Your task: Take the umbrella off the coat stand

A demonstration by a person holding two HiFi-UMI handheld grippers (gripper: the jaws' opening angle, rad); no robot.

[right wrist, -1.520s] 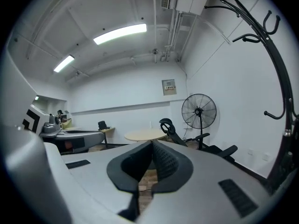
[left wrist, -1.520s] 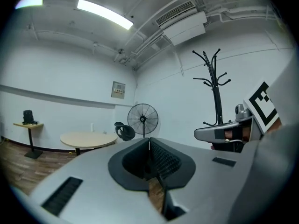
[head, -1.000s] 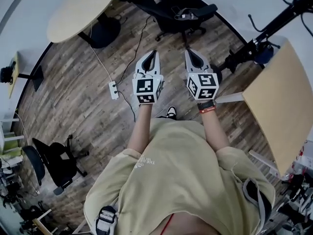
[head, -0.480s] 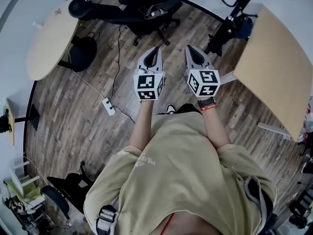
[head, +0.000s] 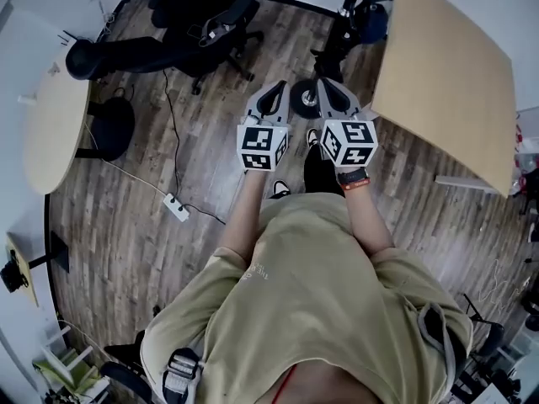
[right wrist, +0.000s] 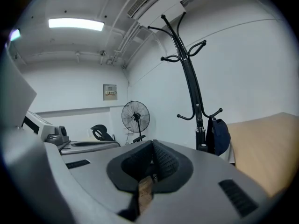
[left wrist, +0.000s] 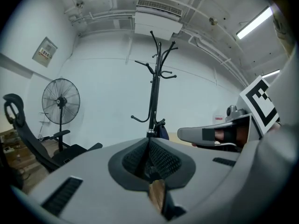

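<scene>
A black coat stand (head: pixel 349 5) rises at the top of the head view, its round base (head: pixel 304 98) just beyond my fingertips. In the right gripper view the coat stand (right wrist: pixel 189 78) has a dark blue thing (right wrist: pixel 219 136) hanging from a low hook. A slim black thing (right wrist: pixel 202 141), perhaps the folded umbrella, hangs against the pole. The left gripper view shows the coat stand (left wrist: pixel 154 92) straight ahead, some way off. My left gripper (head: pixel 275 91) and right gripper (head: pixel 327 89) are side by side, both shut and empty, apart from the stand.
A light wooden table (head: pixel 446 74) stands right of the stand. Black office chairs (head: pixel 202 32) are at the upper left, with a round table (head: pixel 50 116) and a power strip (head: pixel 175 207) on the wood floor. A pedestal fan (left wrist: pixel 60 101) stands by the wall.
The view has swung round: the coat stand and wooden table moved from the right edge to the top centre. Both grippers stayed shut and side by side.
</scene>
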